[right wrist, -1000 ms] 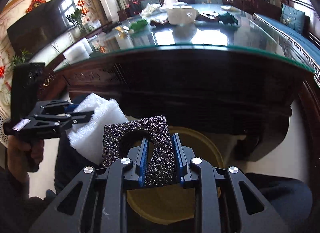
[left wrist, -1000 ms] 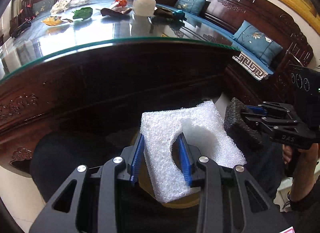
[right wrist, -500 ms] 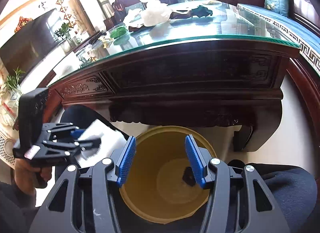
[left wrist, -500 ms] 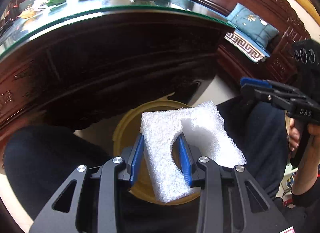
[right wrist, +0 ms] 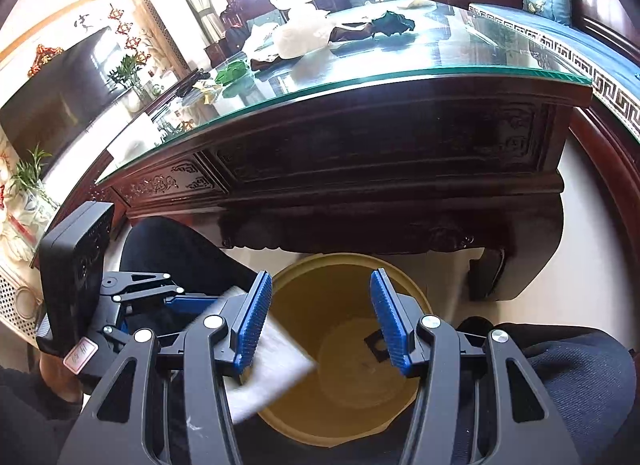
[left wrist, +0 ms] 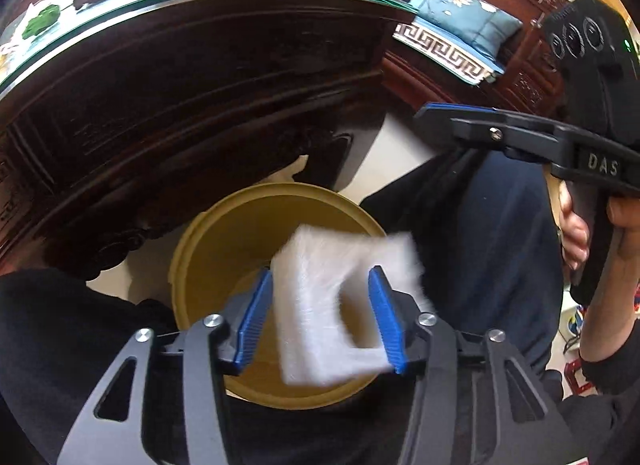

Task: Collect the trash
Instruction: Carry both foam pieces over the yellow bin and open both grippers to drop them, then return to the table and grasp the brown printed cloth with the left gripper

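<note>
A white foam piece (left wrist: 320, 305), blurred, hangs loose between the pads of my left gripper (left wrist: 320, 317), whose jaws are opening above the yellow bin (left wrist: 188, 249). In the right wrist view the same white foam piece (right wrist: 276, 361) tilts over the left rim of the yellow bin (right wrist: 340, 261), just below my left gripper (right wrist: 180, 289). My right gripper (right wrist: 320, 321) stands open over the bin with nothing between its pads. A small black foam piece (right wrist: 376, 345) lies on the bin's bottom.
A dark carved table with a glass top (right wrist: 360, 77) stands right behind the bin and carries a green leaf (right wrist: 232, 73) and other litter. The person's knees (right wrist: 560, 365) flank the bin. A wooden sofa with blue cushions (left wrist: 460, 21) is at the right.
The right gripper let go of the black foam, which dropped into the bin. The left gripper moved over the bin and tipped down, its jaws spread, and the white foam slips free.
</note>
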Motion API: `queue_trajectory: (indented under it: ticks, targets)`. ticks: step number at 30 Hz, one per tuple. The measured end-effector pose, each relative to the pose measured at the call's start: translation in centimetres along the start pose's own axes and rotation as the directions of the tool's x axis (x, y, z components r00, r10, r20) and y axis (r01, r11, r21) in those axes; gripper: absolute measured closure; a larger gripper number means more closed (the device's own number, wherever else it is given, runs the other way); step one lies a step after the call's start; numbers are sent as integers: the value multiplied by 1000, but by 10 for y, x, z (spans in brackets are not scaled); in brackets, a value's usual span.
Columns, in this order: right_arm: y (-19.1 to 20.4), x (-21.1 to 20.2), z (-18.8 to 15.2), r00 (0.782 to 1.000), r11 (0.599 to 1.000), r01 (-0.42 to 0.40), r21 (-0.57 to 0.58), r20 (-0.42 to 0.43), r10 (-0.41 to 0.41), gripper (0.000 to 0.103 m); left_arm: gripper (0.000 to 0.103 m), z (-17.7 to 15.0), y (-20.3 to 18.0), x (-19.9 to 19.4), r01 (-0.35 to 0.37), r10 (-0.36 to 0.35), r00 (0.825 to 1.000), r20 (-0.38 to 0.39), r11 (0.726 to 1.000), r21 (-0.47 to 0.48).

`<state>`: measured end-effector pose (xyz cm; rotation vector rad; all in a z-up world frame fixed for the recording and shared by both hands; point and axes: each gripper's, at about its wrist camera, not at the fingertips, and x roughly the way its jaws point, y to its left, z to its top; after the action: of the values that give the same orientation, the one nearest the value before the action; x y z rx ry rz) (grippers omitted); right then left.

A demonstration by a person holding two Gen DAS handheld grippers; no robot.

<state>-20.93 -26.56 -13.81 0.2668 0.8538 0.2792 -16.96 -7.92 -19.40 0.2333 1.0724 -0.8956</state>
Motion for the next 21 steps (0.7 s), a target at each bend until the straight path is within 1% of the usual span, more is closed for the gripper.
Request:
queue_trajectory:
  ticks: [7,11,13,15,17,19,21]
  targets:
    - [0,1,0,1000,1000,-15,4,-1,15,52,52,3,-5,2,12,-12,1000,0,1000,-2]
    - [3,1,5,999,999,-44,-1,4,44,52,52,12,8,-14,17,-14,998,55,999,-51]
    - [6,0,12,998,998,-56,-7,13,57,52,52,20,20,-29,3,5,995,100,996,-85]
    - [9,-1,22,997,997,-74,-18,30,74,52,51,31,33,-45,-13,31,988,152,993,-119]
    - [14,-3,35,994,995,-95,-35,51,97,53,49,44,43,-62,-26,57,977,206,988,-151]
    - [21,-5,51,990,991,-117,-57,73,122,57,44,56,53,-80,-41,83,963,256,985,-165]
    - [28,-6,70,987,989,-127,-78,91,134,57,42,70,59,-96,-59,109,947,301,983,-171]
